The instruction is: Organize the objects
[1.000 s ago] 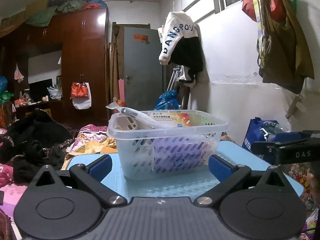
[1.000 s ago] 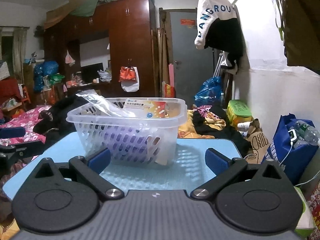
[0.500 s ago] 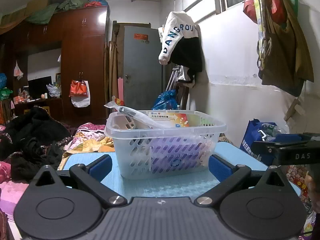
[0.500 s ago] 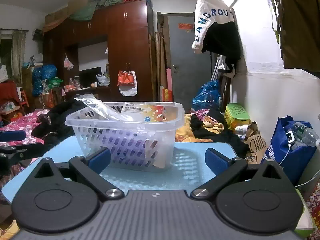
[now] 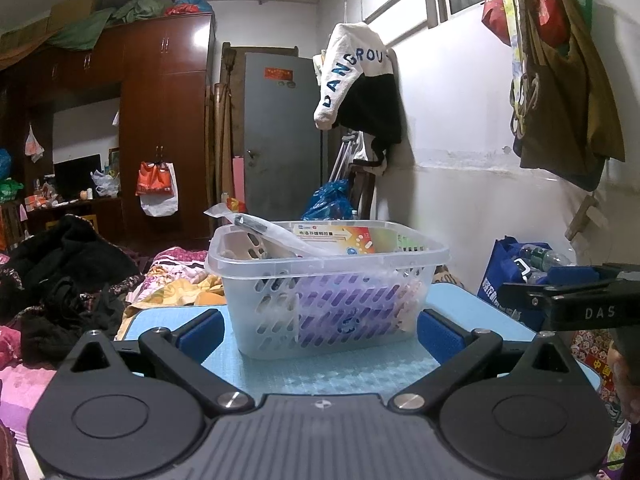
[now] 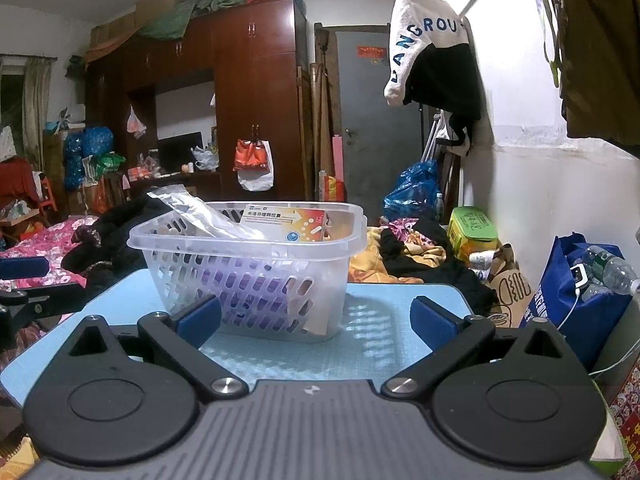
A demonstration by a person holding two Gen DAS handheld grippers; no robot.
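Note:
A clear plastic basket stands on a light blue table. It holds a colourful medicine box, a clear plastic packet sticking up at its left, and purple items lower down. My left gripper is open and empty, low over the table just in front of the basket. My right gripper is open and empty, also in front of the basket and a bit to its right. The right gripper shows side-on in the left wrist view.
Clothes lie in heaps on a bed left of the table. A blue bag with bottles stands at the right by the white wall. A jacket hangs on the wall. A wardrobe and grey door stand behind.
Both views have shifted only slightly; the basket sits a touch lower in the frames. Both grippers stay open and empty.

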